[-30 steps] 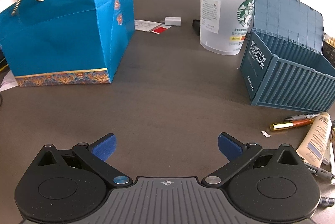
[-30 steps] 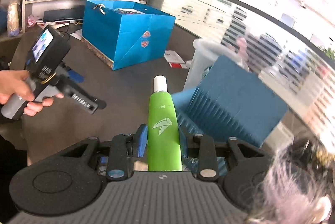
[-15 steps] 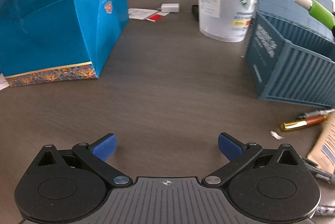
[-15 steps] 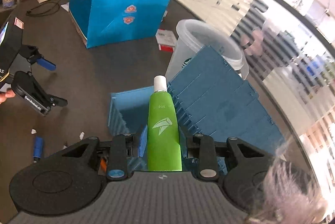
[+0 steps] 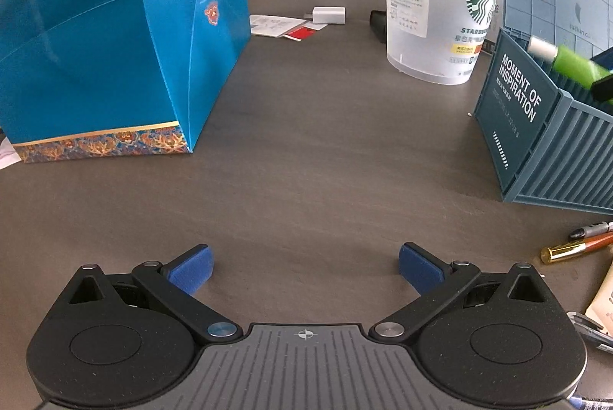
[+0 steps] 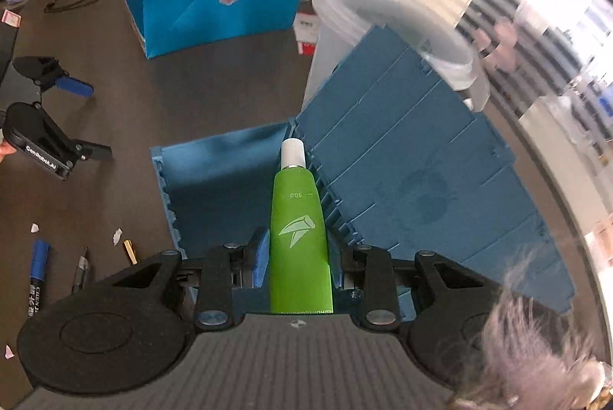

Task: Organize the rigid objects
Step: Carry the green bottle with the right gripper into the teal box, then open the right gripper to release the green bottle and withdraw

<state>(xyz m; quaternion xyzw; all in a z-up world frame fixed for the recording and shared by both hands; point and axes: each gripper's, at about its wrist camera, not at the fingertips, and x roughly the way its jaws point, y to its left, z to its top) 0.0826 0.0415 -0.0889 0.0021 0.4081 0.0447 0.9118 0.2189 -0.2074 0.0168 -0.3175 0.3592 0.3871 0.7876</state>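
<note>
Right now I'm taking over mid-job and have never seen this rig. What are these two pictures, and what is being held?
No robot arm here: a person holds a two-finger claw in each hand, with a fisheye camera on each looking along its fingers.

The left wrist view shows the left claw open and empty above the dark brown tabletop. On the table stand a bright blue paper gift bag, a frosted plastic Starbucks cup and a teal plastic container-shaped box with its lid up; pens lie beside it.

The right wrist view shows the right claw shut on a green squeeze tube with a white cap, hovering over that open box.
</note>
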